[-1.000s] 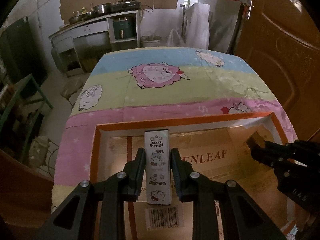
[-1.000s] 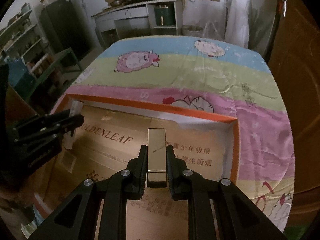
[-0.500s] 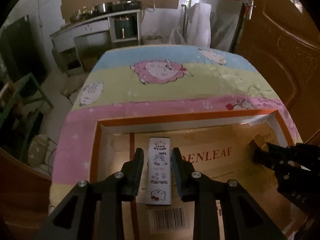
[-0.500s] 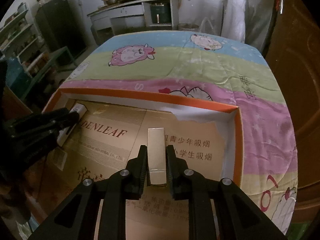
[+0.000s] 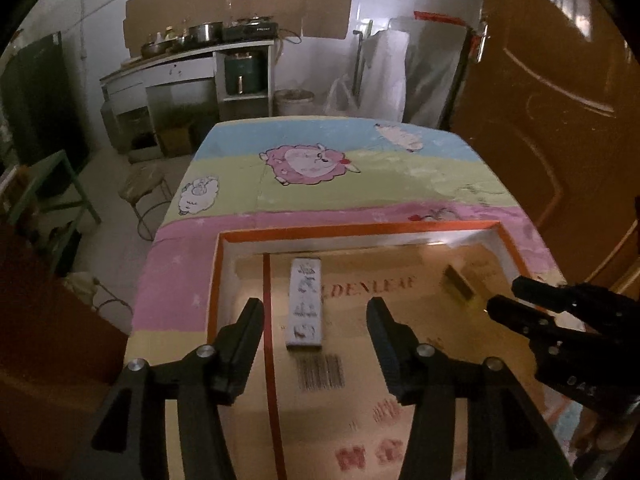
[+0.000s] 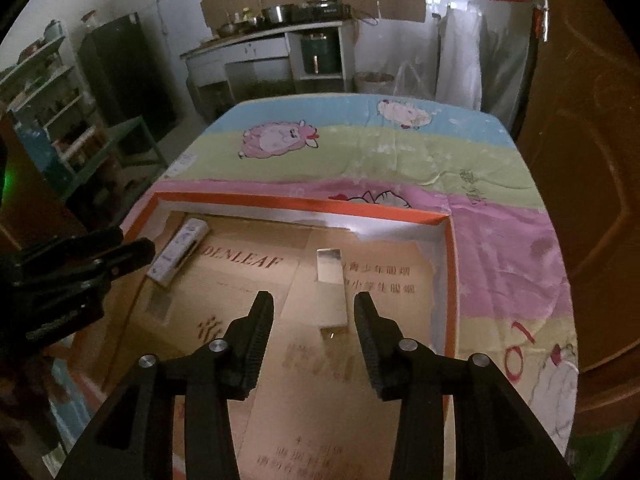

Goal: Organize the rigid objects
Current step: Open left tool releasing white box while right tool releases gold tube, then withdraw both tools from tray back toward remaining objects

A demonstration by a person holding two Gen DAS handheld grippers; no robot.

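Observation:
A white cartoon-printed box point(image 5: 305, 292) lies flat on the cardboard floor of an orange-rimmed tray point(image 5: 360, 230). My left gripper point(image 5: 316, 309) hangs just above its near end, jaws opening wide, pads clear of it. A slim gold box point(image 6: 330, 292) lies flat further right in the tray point(image 6: 304, 202). My right gripper point(image 6: 314, 300) is over its near end, jaws opening and not touching it. In the right wrist view the white box point(image 6: 180, 250) and left gripper point(image 6: 134, 242) sit at the left. The left wrist view has the gold box point(image 5: 460, 286) and right gripper point(image 5: 506, 294) at its right.
The tray rests on the near end of a table under a striped cloth with cartoon sheep point(image 5: 308, 164). A wooden door point(image 5: 560, 100) stands close on the right. A stool point(image 5: 144, 184) and a green frame point(image 5: 52, 188) are on the floor at left, a kitchen counter point(image 5: 192, 64) behind.
Both grippers let go of their boxes, which now lie flat in the tray. Both sets of jaws spread apart, and both grippers drew back and up.

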